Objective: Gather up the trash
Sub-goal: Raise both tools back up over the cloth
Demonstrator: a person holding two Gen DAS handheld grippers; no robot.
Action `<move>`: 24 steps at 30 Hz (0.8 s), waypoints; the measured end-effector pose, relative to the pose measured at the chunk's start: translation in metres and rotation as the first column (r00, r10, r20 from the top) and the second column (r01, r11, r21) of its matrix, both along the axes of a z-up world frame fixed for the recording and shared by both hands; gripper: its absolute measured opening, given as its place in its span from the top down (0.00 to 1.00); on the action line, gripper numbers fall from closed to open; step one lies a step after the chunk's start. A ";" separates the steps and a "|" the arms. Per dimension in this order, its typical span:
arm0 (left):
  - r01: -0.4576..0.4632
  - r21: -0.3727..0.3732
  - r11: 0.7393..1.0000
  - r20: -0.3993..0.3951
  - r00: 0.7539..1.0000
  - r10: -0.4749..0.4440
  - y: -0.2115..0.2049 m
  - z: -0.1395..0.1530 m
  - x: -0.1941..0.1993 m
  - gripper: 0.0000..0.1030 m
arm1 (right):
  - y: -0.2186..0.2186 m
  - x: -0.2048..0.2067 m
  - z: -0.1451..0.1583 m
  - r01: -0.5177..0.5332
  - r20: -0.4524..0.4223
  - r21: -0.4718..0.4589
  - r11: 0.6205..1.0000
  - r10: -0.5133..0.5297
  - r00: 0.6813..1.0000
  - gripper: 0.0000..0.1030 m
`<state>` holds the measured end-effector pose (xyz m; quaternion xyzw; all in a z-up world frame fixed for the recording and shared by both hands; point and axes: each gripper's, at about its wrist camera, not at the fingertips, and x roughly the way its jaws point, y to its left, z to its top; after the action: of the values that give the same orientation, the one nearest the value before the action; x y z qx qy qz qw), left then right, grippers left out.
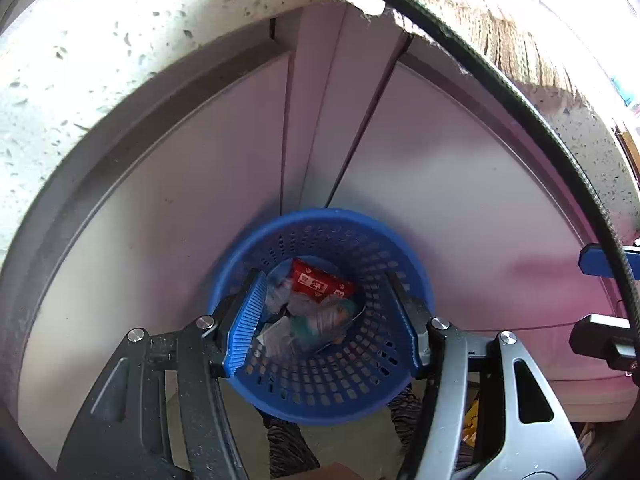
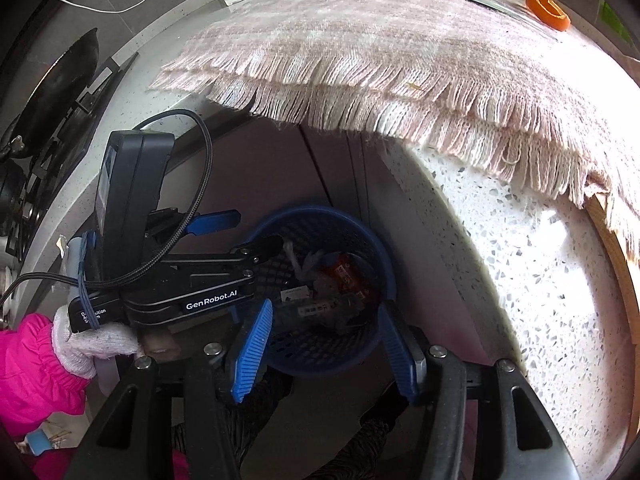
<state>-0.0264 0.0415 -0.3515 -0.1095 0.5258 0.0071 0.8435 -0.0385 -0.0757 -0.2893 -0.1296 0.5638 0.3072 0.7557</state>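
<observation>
1. Looking down through the left wrist view: the left gripper (image 1: 322,320) hangs above a blue perforated basket (image 1: 320,384), its fingers (image 1: 246,320) set moderately wide with nothing pressed between them. Both blue ribbed pads frame the basket's mouth.
2. Basket contents, same view: a red wrapper (image 1: 320,285) lies uppermost toward the far side; crumpled clear and teal packaging (image 1: 320,320) fills the bottom beside and below it.
3. Basket position, same view: it stands on the floor against pale cabinet doors (image 1: 180,208), under a speckled stone surface (image 1: 80,60). A black cable (image 1: 560,152) arcs across the right of the picture.
4. Right wrist view: the right gripper (image 2: 324,344) also points down over the basket (image 2: 320,356), fingers (image 2: 254,344) moderately apart and empty.
5. Same view, left side: the left gripper's black body (image 2: 192,280) reaches over the basket rim, carried by a hand (image 2: 92,344) in a pale knit glove with a pink sleeve (image 2: 28,368).
6. Same view, above: a fringed woven cloth (image 2: 360,60) overhangs the speckled surface (image 2: 540,280); an orange ring-shaped item (image 2: 547,12) rests on the cloth near its far edge. A dark pan (image 2: 60,84) sits on a stove at the far left.
</observation>
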 end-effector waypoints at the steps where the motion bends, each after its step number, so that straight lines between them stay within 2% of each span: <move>1: -0.001 0.002 1.000 -0.002 1.000 0.001 0.001 0.001 0.000 0.42 | 0.001 0.000 0.001 -0.001 0.000 -0.001 1.000 0.001 1.000 0.44; 9: -0.024 0.005 1.000 0.010 1.000 0.024 0.014 0.020 -0.010 0.42 | -0.010 0.004 0.016 -0.001 0.003 0.031 1.000 0.001 1.000 0.44; 16: 0.003 -0.004 1.000 0.079 0.997 -0.002 0.018 0.061 -0.025 0.42 | -0.017 -0.002 0.049 0.001 0.028 0.088 0.996 -0.004 1.000 0.44; 20: 0.046 -0.033 0.998 0.129 0.991 -0.041 0.019 0.092 -0.026 0.42 | -0.023 0.001 0.078 0.057 0.055 0.148 0.987 -0.066 0.996 0.43; 24: 0.083 -0.055 0.995 0.155 0.985 -0.074 0.019 0.121 -0.018 0.42 | -0.041 0.011 0.109 0.156 0.100 0.215 0.964 -0.180 0.978 0.35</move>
<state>-0.0441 0.0608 -0.2307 -0.1146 0.4636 -0.0508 0.8771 -0.0276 -0.1164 -0.1800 -0.0201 0.4919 0.2904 0.8206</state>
